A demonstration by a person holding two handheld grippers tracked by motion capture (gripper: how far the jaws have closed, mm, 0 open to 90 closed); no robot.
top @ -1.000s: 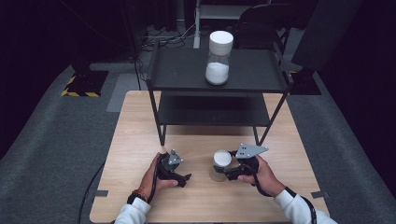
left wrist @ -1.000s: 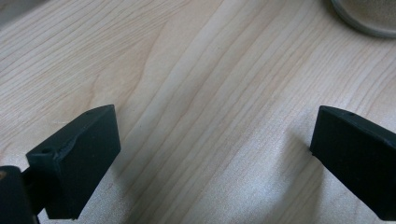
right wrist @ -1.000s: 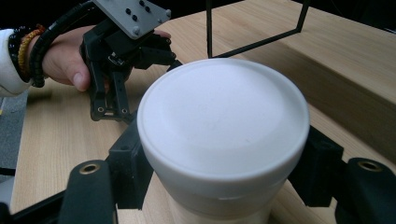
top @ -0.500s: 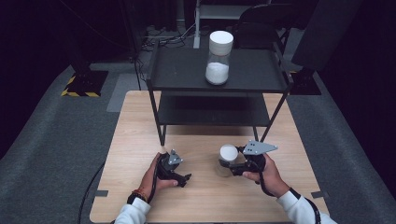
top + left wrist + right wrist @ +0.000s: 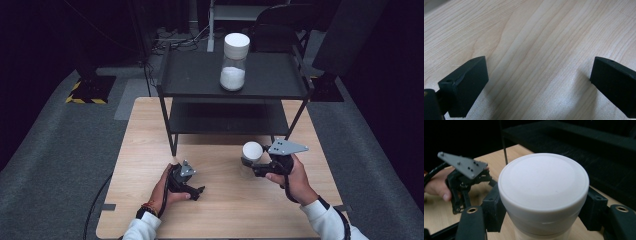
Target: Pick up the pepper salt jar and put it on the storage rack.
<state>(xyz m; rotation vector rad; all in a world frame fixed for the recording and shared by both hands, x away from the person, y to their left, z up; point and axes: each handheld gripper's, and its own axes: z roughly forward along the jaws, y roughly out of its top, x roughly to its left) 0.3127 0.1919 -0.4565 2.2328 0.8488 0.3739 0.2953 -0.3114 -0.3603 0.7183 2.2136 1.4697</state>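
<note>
A clear jar with a white lid (image 5: 252,151) hangs just above the wooden table (image 5: 220,210), right of centre, with my right gripper (image 5: 250,169) shut on its neck. In the right gripper view the lid (image 5: 544,182) sits between both black pads (image 5: 495,210), which press on its sides. A second white-lidded jar (image 5: 234,62), part filled with white powder, stands on top of the black shelf unit (image 5: 280,75). My left gripper (image 5: 196,191) rests low over the table at left of centre; its jaws (image 5: 536,82) stand wide open over bare wood.
The black two-level shelf unit (image 5: 172,95) takes up the table's far half, with its legs (image 5: 171,142) near both hands. Grey carpet (image 5: 60,150) surrounds the table. The left gripper with its grey plate (image 5: 464,166) appears beyond the held jar.
The right gripper has lifted the jar off the table and carried it a little to the right. The left hand and its gripper stayed put.
</note>
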